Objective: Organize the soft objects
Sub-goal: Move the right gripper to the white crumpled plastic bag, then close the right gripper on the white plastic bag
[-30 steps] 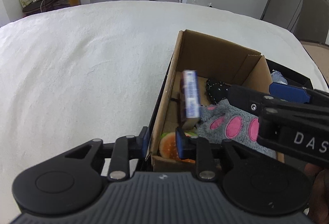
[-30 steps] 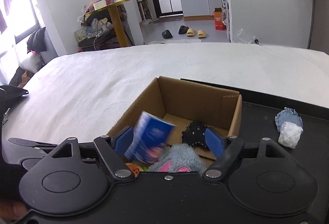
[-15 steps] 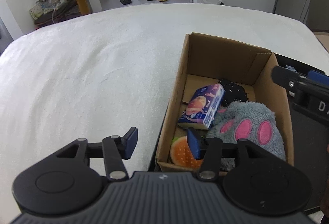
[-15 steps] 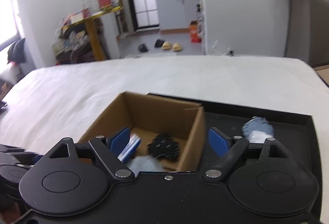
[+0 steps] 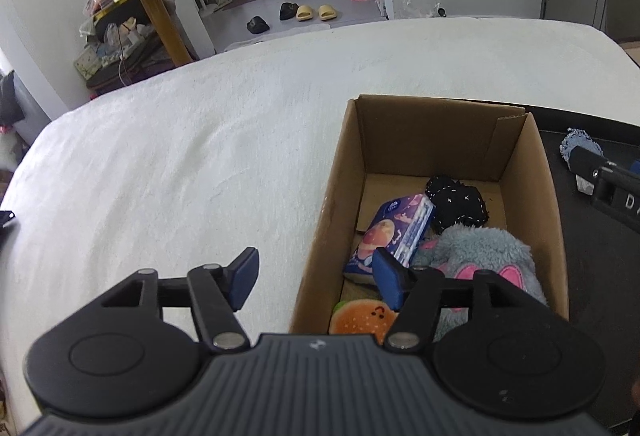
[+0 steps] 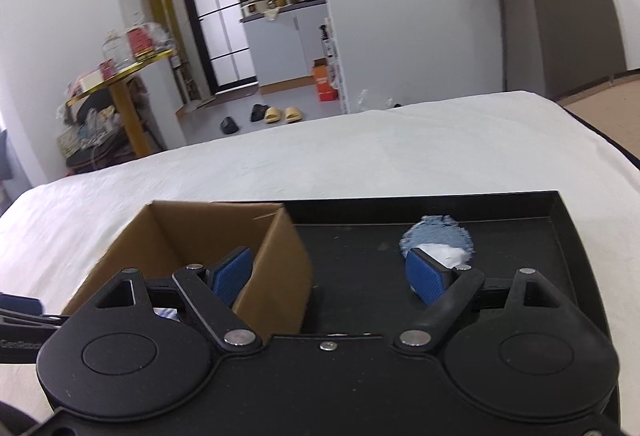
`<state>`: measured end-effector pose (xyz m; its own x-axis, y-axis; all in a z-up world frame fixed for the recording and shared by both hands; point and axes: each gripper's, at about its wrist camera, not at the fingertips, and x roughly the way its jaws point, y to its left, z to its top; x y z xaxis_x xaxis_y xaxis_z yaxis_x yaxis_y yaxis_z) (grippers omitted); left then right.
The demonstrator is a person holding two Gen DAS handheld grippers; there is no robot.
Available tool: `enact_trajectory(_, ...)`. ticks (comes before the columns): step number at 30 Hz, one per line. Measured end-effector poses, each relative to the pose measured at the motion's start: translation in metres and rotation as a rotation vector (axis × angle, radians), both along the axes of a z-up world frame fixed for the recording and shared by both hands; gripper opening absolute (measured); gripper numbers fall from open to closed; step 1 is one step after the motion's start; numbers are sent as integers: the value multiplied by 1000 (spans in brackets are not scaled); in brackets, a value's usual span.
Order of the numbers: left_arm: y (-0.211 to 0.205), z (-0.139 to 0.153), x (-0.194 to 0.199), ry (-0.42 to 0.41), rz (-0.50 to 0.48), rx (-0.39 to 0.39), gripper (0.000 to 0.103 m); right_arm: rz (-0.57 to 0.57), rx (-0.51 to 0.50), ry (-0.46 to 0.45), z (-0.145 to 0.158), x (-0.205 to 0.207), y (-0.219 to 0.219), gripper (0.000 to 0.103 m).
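- left claw (image 5: 316, 280) has just been opening; its jaws now stand apart with nothing between the pads, straddling the near left wall of the cardboard box (image 5: 320, 236).
- right claw (image 6: 330, 276) is spread wide and grips nothing; its jaws have just been opening, and it sits over the box's right wall, one pad above the box, the other above the black tray (image 6: 560, 236).
- nearest in the box lies a burger-shaped plush (image 5: 362, 318), with a grey fluffy slipper with pink pads (image 5: 480, 252) just beside it.
- behind them a blue tissue pack (image 5: 392, 232) leans, touching the slipper.
- farther back sits a black stitched pouch (image 5: 456, 203), near the rear wall.
- on the tray, apart from the box, lies a blue and white cloth bundle (image 6: 440, 246).
- box and tray rest on a white bed (image 5: 180, 155).
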<state>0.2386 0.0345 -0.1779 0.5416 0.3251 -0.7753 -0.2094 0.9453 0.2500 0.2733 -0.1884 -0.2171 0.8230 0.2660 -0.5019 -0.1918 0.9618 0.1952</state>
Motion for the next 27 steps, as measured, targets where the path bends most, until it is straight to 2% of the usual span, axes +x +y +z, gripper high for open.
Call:
enact_trajectory(9,-20,-5,9,19,-6,69,63,-167,8,60,-23,20,-30,83)
enact_trajectory(15,-28,-8,13,27,-4,97,63,-191,34,108,-38,33,-37,81)
enact_trajectory(27,-29,-19,21,60,40,179,63,-238,-13,157,-61,59,-46,80)
